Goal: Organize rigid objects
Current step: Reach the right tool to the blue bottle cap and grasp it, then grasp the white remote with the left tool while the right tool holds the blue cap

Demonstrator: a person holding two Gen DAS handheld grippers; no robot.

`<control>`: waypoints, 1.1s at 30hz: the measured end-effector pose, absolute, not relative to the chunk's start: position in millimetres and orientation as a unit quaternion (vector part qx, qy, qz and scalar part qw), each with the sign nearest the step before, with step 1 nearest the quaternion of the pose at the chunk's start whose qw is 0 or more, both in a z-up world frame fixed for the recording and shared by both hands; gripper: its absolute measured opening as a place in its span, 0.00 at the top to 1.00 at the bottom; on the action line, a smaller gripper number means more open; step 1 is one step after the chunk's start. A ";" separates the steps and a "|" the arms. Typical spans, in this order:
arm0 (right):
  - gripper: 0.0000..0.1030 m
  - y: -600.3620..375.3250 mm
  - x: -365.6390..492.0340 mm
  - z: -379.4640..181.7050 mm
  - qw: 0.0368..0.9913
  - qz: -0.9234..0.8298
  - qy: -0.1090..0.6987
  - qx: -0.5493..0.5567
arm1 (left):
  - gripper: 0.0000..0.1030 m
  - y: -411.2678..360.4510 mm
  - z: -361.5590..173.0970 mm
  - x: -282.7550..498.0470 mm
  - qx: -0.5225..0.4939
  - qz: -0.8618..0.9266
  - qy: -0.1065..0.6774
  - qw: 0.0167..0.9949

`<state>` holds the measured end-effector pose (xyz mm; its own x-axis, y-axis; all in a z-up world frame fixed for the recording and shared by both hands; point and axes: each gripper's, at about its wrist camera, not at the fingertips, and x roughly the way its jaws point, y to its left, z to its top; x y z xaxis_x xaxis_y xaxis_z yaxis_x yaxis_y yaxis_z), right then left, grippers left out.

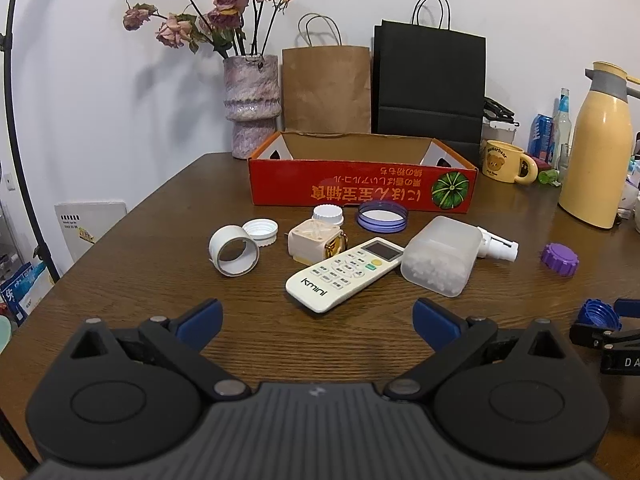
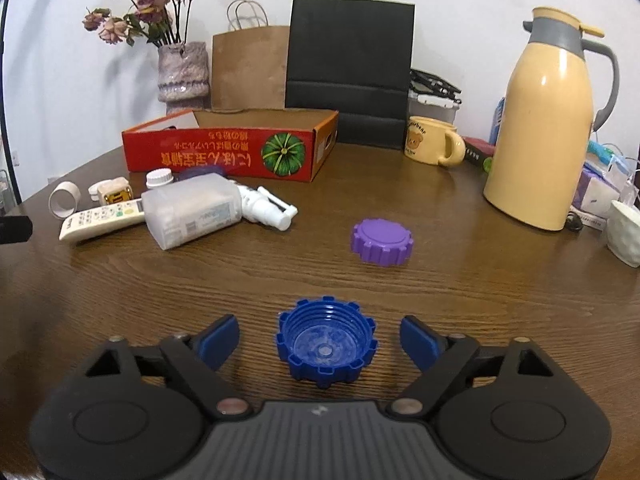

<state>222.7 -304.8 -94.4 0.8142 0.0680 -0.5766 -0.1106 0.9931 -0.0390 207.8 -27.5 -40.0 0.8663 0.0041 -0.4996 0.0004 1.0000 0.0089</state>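
Right gripper (image 2: 320,338) of mine tilts down over the brown wooden table (image 2: 460,300), jaws apart, pads clear of the ridged blue plastic cap (image 2: 326,344) between them. Cap lies open side up, axis vertical. Left gripper (image 1: 318,320) stands wide, empty.

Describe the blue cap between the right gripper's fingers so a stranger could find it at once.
Start at the red cardboard box at the back of the wooden table, then come toward the near edge, past the purple cap. The blue cap lies between the right gripper's open fingers, untouched. Unlike the purple one, it lies hollow side up, showing its threads.
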 end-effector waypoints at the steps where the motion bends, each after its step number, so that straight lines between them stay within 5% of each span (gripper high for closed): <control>1: 0.24 -304.3 224.3 -95.2 0.951 0.049 0.305 -0.035 | 0.00 -27.1 -40.1 209.2 0.004 0.001 0.259 0.966; 6: 0.48 -303.0 231.6 -97.2 0.946 0.064 0.316 -0.031 | 0.00 -24.7 -40.5 216.7 0.002 0.001 0.265 0.964; 33: 0.48 -271.2 282.7 -74.0 0.952 0.092 0.291 -0.021 | 0.00 -13.9 -33.8 279.5 0.037 -0.016 0.294 0.955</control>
<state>282.7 -271.2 -74.0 0.8133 0.1629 -0.5585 -0.1874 0.9822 0.0135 279.5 -13.9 -33.8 0.8270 -0.0087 -0.5622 0.0517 0.9968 0.0606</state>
